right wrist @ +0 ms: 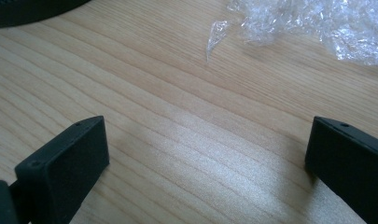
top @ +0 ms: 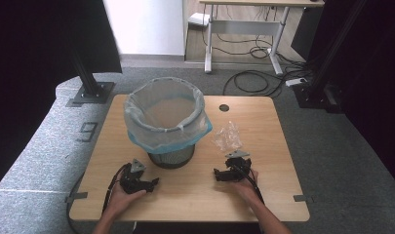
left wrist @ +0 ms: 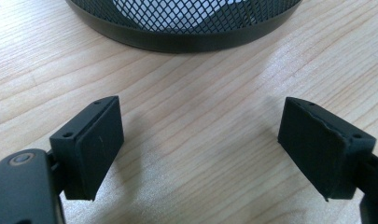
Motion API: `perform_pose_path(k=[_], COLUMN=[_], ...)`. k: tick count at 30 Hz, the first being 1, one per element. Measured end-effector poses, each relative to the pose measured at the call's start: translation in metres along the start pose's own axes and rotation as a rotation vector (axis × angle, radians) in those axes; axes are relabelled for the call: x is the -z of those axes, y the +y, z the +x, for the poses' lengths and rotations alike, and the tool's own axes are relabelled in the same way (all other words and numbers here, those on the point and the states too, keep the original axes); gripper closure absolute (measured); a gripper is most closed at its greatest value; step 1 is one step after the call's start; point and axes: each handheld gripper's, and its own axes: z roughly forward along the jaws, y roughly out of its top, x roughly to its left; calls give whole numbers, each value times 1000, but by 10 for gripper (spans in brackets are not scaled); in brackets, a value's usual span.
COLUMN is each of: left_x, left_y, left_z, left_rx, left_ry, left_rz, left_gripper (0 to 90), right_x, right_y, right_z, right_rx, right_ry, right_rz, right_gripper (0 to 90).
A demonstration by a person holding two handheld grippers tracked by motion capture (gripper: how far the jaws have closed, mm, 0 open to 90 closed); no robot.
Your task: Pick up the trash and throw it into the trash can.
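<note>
Both grippers rest low on the wooden table (top: pixel 263 126), jaws spread wide, nothing between them. Your right gripper (top: pixel 218 174) sits just short of the crumpled clear plastic wrap (top: pixel 227 137); in the right gripper view that wrap (right wrist: pixel 317 28) lies ahead and to the right of the jaws, a loose tail (right wrist: pixel 214 35) trailing toward centre. Your left gripper (top: pixel 155 182) points at the base of the black mesh wastebasket (top: pixel 171 157), which is lined with a translucent bag (top: pixel 163 109) folded over the rim. Likely step: pick up the wrap and bin it. Swing the right gripper toward the bulk of the wrap, not the thin tail, come down flat to the table, close fully since film slips. Wrap's edges are hard to make out, possibly wider than it looks. Keep the left clear of the basket (left wrist: pixel 186 39) or steady its base.
</note>
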Motion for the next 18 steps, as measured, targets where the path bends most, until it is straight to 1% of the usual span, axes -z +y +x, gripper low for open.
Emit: perform_pose_path(k=[5,10,14,16,18], left_x=[-2,-2,-2,-3,-3], left_y=[2,2,3,3,3], left_z=[1,1,1,1,1], left_rx=[4,5,9,10,11], left_ry=[4,5,8,9,11], left_rz=[-2,-2,-2,-2,-2], left_gripper=[141,145,145,145,145], right_x=[1,2,7,8,10], right_y=[0,0,1,2,3], right_z=[1,3,7,9,11], right_rx=[-10,-10,2,18,15], right_ry=[-11,-11,-21,-26,-17], right_rz=[5,20,24,21,13], right_gripper=[0,0,62,68,73])
